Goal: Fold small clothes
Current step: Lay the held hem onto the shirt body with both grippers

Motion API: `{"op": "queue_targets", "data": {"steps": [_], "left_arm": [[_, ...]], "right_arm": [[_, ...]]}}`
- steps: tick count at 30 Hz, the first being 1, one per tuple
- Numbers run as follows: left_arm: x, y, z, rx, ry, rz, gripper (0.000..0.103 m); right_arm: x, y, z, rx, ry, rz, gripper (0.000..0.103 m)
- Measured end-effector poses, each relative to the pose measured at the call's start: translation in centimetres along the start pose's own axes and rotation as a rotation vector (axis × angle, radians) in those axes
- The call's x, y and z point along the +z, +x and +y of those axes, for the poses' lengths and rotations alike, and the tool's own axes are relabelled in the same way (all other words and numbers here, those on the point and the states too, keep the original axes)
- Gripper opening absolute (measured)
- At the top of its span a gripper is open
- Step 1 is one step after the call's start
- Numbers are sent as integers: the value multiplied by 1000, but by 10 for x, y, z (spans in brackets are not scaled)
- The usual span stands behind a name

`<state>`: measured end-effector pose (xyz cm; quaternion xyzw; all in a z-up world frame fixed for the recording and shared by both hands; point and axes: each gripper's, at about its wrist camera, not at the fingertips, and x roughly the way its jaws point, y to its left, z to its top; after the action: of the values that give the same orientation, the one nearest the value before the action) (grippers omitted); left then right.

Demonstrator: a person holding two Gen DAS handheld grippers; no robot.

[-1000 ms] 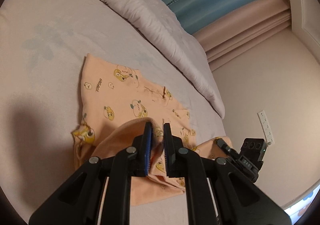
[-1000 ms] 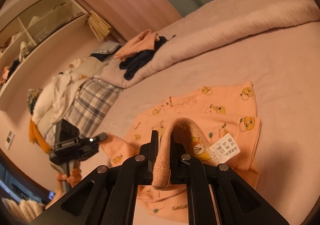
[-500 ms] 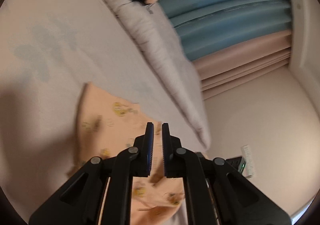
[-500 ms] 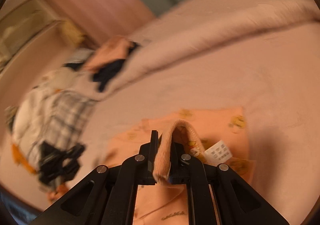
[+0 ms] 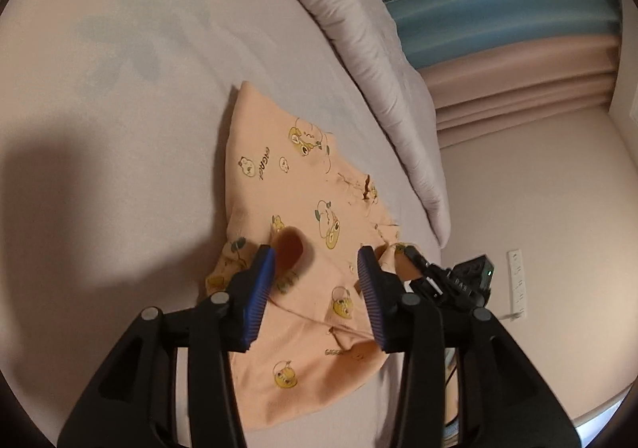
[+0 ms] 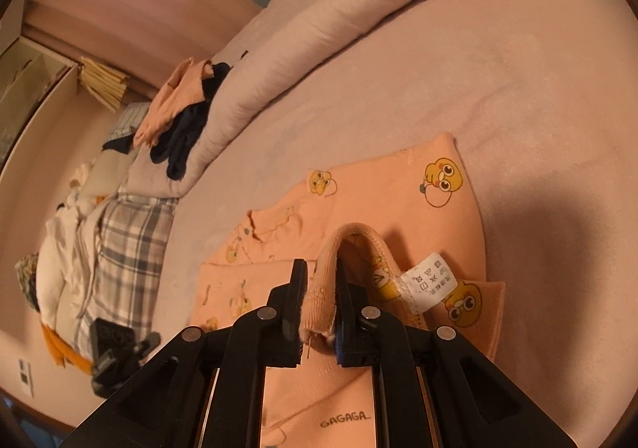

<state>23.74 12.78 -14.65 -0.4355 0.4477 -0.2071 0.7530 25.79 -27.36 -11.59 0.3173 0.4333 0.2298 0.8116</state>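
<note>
A small peach garment (image 5: 303,185) printed with yellow cartoon ducks lies partly folded on the bed sheet (image 5: 119,169). My left gripper (image 5: 316,252) hovers over its near part with the jaws opening. A curl of the cloth (image 5: 288,248) stands beside the left blue pad (image 5: 259,288), and neither pad presses on it. In the right wrist view the same garment (image 6: 398,185) lies spread out. My right gripper (image 6: 319,268) is shut on its ribbed waistband (image 6: 323,288), which arches up from the cloth. A white care label (image 6: 428,280) hangs beside it.
A rolled grey duvet (image 5: 371,61) runs along the far side of the bed, with a pile of peach and dark clothes (image 6: 183,109) on it. Plaid and white fabrics (image 6: 127,240) are heaped at the left. Blue and pink curtains (image 5: 498,9) hang behind.
My left jaws have parted and let go of the fold of cloth. Both grippers have come lower toward the garment and rolled. The right one keeps its grip on the waistband.
</note>
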Motion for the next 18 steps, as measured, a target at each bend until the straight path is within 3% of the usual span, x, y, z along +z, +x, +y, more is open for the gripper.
{"op": "queue_targets", "data": {"steps": [9,16,18], "left_arm": [[-3,26,-15,1,77,109,41],[-4,42,-15,6,69,212,41],[-4,51,-12,5,46,234,29]], "right_arm": [[-2,6,2,-6,-15,17,11],[0,7,2,10,-26,33,11],[1,8,2,6,-28,38,11]]}}
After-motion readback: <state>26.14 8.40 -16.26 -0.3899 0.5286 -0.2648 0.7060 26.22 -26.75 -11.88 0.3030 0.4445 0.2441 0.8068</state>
